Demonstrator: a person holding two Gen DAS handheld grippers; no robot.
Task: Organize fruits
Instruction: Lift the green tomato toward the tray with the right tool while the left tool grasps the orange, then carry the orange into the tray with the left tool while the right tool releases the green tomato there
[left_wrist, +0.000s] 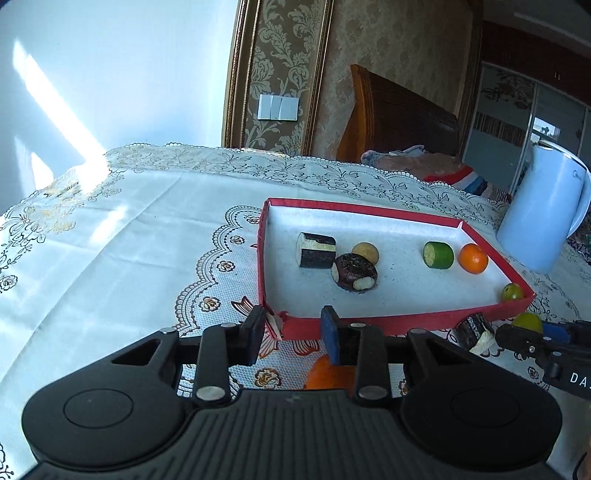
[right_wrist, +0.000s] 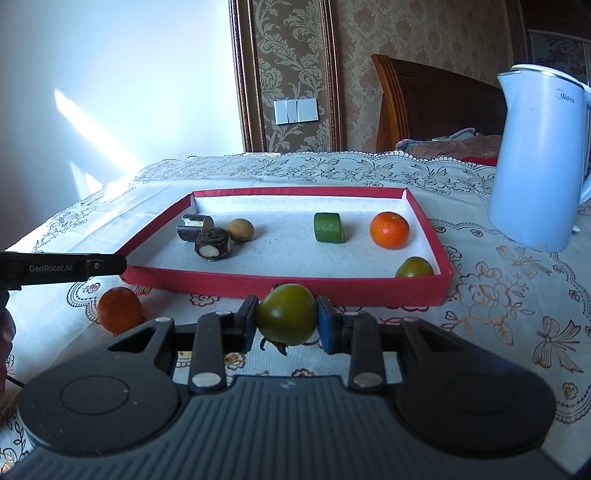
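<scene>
Red card tray (left_wrist: 369, 325) sits on the lace-covered desk (left_wrist: 129, 240), seen first from the left wrist view. Left tool (left_wrist: 295, 334): jaws nearly closed, with nothing seen between the pads; they stand just before the tray's near wall. An orange fruit (left_wrist: 325, 373) lies on the desk below the jaws, outside the tray. Inside the tray: a dark cane piece (left_wrist: 316, 250), a dark round piece (left_wrist: 354, 272), a tan fruit (left_wrist: 366, 252), a green cut piece (left_wrist: 439, 254), an orange (left_wrist: 472, 258), and a green tomato (left_wrist: 511, 291) in the near right corner. A further dark cane piece (left_wrist: 474, 328) lies on the desk outside that corner. A white kettle (left_wrist: 543, 210) stands towards the desk's far right edge.

Right wrist view. Right tool (right_wrist: 287, 317): jaws clamped on a second green tomato (right_wrist: 287, 314), held before the tray's (right_wrist: 295, 284) near wall. The orange fruit (right_wrist: 119, 309) rests on the desk near the tray's near left corner. The kettle (right_wrist: 539, 158) stands beyond the tray's right wall. The left tool's (right_wrist: 110, 264) arm enters from the left, its tip at the near left corner.
</scene>
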